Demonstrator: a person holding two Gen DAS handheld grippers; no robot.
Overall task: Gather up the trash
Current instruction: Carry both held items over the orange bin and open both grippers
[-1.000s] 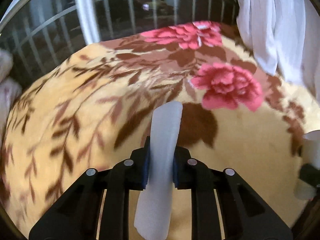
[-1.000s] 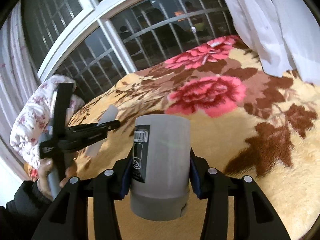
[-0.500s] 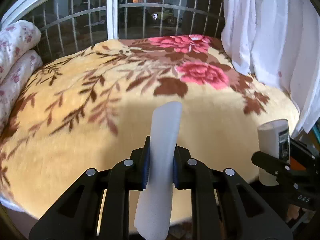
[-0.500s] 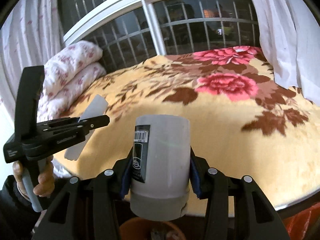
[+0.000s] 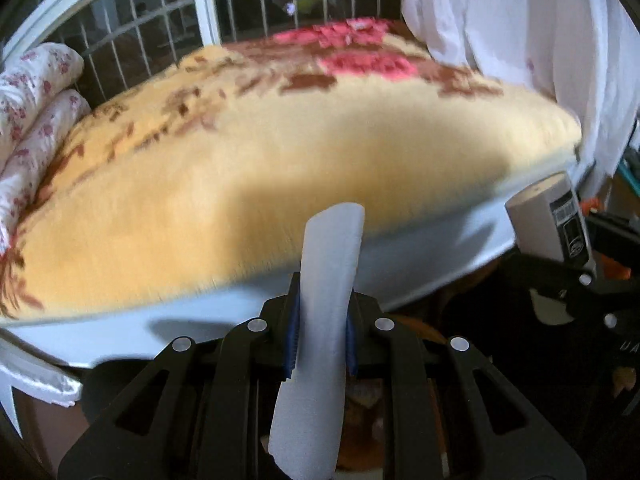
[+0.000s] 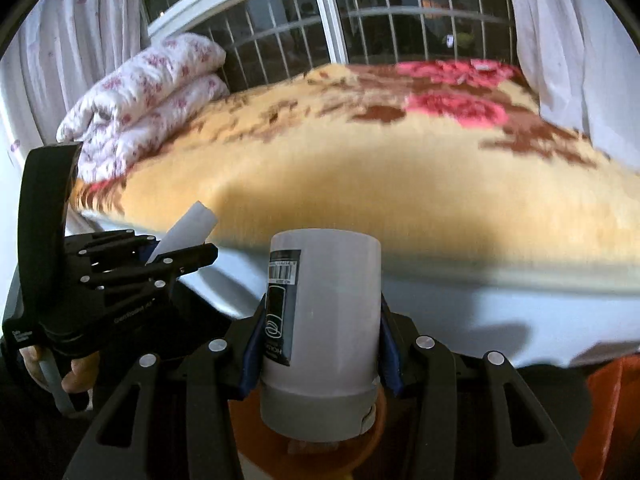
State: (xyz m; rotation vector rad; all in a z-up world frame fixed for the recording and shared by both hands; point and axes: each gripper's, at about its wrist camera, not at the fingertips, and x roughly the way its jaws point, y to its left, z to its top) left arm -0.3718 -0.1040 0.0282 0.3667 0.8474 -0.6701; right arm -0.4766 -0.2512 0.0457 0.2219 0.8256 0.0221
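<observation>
My left gripper (image 5: 320, 336) is shut on a flat, curved strip of white plastic (image 5: 320, 312) that sticks up between the jaws; both also show at the left of the right wrist view (image 6: 182, 254). My right gripper (image 6: 318, 344) is shut on a grey-white cylindrical bottle (image 6: 324, 320) with a black barcode label, held upside down; the bottle also shows at the right of the left wrist view (image 5: 548, 220). Both grippers hang off the bed's front edge, over the rim of an orange bin (image 6: 248, 412) that is mostly hidden beneath them.
A bed with a yellow floral blanket (image 5: 260, 152) and a white sheet edge (image 6: 460, 304) fills the view ahead. Folded flowered quilts (image 6: 152, 92) lie at its left. A barred window (image 6: 400, 28) and white curtains (image 5: 500, 20) stand behind.
Both grippers have pulled back from over the blanket and dropped below the bed's front edge, still holding the strip and the bottle. An orange bin rim now shows beneath them.
</observation>
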